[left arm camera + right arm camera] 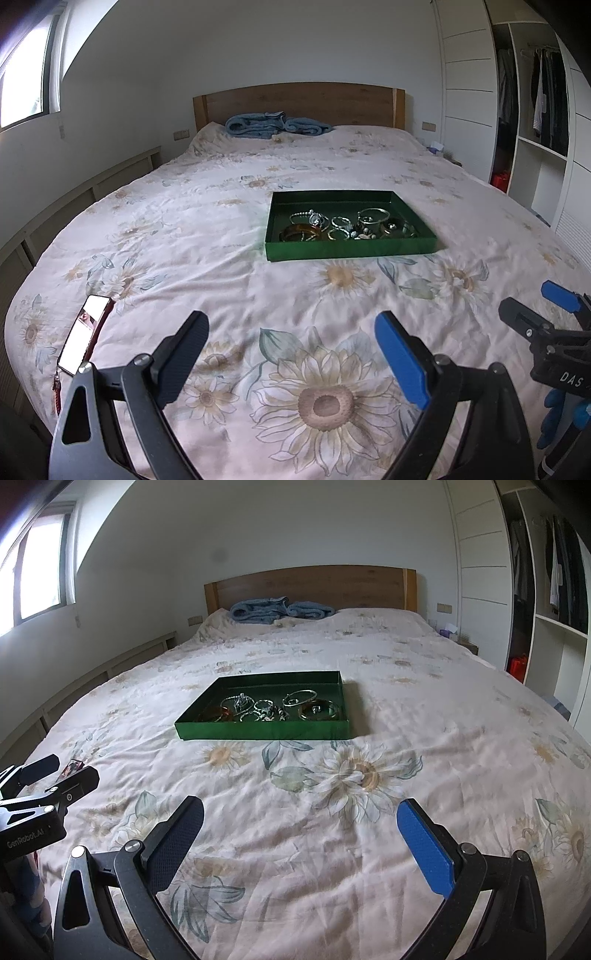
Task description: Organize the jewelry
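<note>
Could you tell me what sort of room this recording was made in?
A bedroom, most likely: a bed with a wooden headboard, and an open wardrobe of hanging clothes.

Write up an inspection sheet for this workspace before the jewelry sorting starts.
Surface: bed with floral cover, rumpled.
Job's things: green tray mid-bed; bangles and rings heaped inside.
Clutter: phone near left edge, screen lit; blue towel by the headboard.
Grippers: left gripper and right gripper both open, empty, short of the tray.
Cables: nothing seen.
Surroundings: window on left, open wardrobe on right.
</note>
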`<state>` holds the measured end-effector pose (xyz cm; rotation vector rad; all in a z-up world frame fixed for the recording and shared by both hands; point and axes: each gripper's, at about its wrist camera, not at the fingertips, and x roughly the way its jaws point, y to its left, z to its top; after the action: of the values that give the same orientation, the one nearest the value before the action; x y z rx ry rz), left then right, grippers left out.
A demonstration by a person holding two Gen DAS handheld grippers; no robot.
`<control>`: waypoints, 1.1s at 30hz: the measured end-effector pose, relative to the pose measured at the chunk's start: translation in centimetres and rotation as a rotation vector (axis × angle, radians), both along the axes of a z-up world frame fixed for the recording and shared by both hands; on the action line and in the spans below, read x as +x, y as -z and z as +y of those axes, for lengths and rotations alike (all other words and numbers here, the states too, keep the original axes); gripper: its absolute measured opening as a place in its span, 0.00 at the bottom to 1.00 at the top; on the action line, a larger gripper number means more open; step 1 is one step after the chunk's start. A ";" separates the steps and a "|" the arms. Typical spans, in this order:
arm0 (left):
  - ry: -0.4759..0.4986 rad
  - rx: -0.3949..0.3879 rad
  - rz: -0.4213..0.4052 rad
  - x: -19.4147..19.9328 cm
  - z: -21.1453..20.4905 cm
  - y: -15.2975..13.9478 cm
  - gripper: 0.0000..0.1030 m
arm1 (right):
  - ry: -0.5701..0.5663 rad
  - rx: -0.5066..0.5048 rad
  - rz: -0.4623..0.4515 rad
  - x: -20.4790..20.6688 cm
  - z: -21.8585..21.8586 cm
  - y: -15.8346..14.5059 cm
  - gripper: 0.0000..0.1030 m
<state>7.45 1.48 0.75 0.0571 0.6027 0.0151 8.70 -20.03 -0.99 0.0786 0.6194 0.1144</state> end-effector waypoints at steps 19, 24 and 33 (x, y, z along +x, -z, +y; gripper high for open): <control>0.016 0.002 -0.002 0.0 -0.5 0.0 0.89 | 0.030 -0.032 -0.023 -0.5 -0.4 -0.1 1.00; 0.025 0.005 -0.004 -0.2 -1.0 0.0 0.89 | 0.046 -0.041 -0.028 -0.6 -0.8 -0.2 1.00; 0.030 0.006 -0.002 -0.3 -1.2 -0.1 0.89 | 0.061 -0.054 -0.028 -0.7 -1.1 -0.2 1.00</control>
<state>7.16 0.32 0.82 0.0718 0.5997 -0.0117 7.97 -21.17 -0.80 0.0435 0.5908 0.0392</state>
